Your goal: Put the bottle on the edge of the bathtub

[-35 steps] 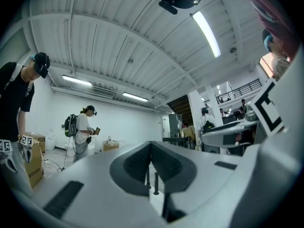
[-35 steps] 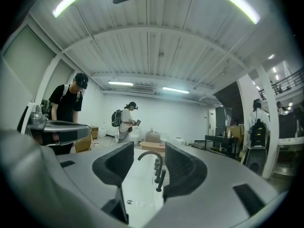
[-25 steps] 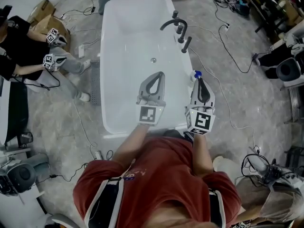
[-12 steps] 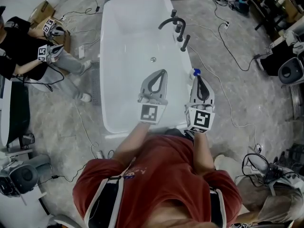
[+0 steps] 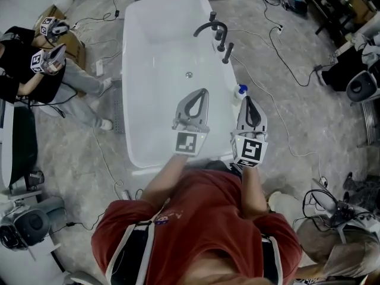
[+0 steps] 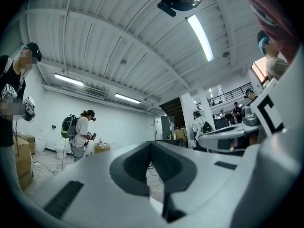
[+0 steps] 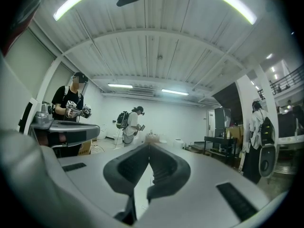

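Note:
A small white bottle (image 5: 239, 92) with a blue cap stands upright on the right rim of the white bathtub (image 5: 127, 100). My right gripper (image 5: 248, 98) is just right of the bottle, over the rim, with its tip level with the cap. In the right gripper view its jaws (image 7: 149, 144) meet at the tip with nothing between them. My left gripper (image 5: 203, 90) hangs over the inside of the tub. It is shut and empty too (image 6: 152, 143).
A dark faucet set (image 5: 214, 28) stands on the tub's right rim farther back. A seated person (image 5: 27, 70) holding grippers is at the left. Cables (image 5: 285, 129) trail over the floor to the right, and chairs and gear (image 5: 362, 85) stand at the far right.
The person at the left has lifted their grippers. My two grippers and the bottle keep their places; only the head view has drifted a little.

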Motion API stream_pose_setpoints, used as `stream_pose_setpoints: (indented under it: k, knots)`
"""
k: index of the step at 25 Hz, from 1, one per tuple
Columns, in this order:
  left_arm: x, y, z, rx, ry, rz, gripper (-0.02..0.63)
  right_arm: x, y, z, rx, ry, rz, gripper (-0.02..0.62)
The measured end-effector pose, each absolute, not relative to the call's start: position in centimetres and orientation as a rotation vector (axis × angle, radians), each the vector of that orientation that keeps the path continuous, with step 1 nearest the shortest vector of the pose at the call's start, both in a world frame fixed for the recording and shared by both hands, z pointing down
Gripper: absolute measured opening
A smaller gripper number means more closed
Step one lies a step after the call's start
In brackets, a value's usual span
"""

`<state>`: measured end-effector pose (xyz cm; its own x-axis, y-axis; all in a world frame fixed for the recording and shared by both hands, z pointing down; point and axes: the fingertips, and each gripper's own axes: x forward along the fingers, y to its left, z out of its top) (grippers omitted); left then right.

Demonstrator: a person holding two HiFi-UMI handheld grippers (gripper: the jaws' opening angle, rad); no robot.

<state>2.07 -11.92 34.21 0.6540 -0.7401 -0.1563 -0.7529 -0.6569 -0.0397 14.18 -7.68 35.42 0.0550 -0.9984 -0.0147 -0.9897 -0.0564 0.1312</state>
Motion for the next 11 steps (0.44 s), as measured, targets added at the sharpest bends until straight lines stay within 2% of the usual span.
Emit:
stream_pose_setpoints:
  k: [11]
  knots:
    - [2.44,-11.54,34.64,-2.772,1.245,0.180,0.015,14.60,-7.08,35.98,2.230,-2.072,-0.152,0.014]
